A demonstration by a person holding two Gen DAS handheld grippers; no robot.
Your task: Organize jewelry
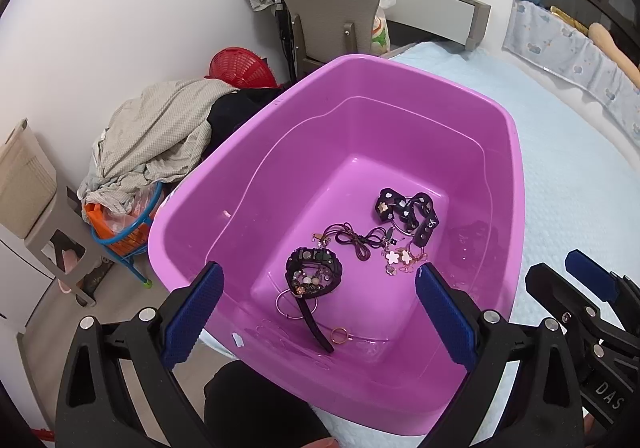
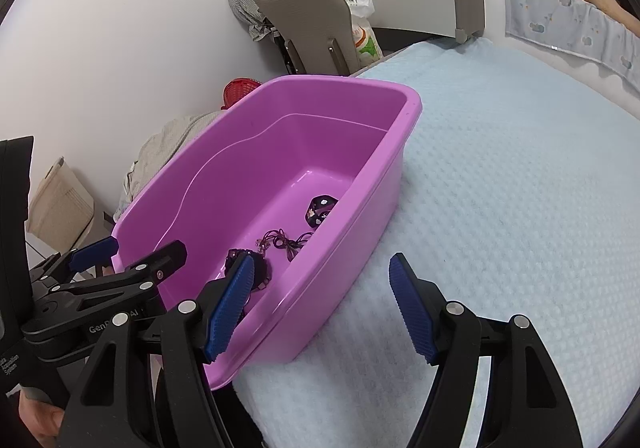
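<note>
Left gripper [image 1: 320,312] spread wide, empty, above the purple basin [image 1: 400,66]. Right gripper [image 2: 322,308] likewise wide, straddling the basin's rim. Jewelry [image 1: 360,244] lies scattered on the basin floor; basin rests on the bed [image 2: 520,188].

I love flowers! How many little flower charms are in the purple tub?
2 that I can see: a white flower charm and a pink one right beside it, near the middle of the tub. More may hide in the tangle.
</note>
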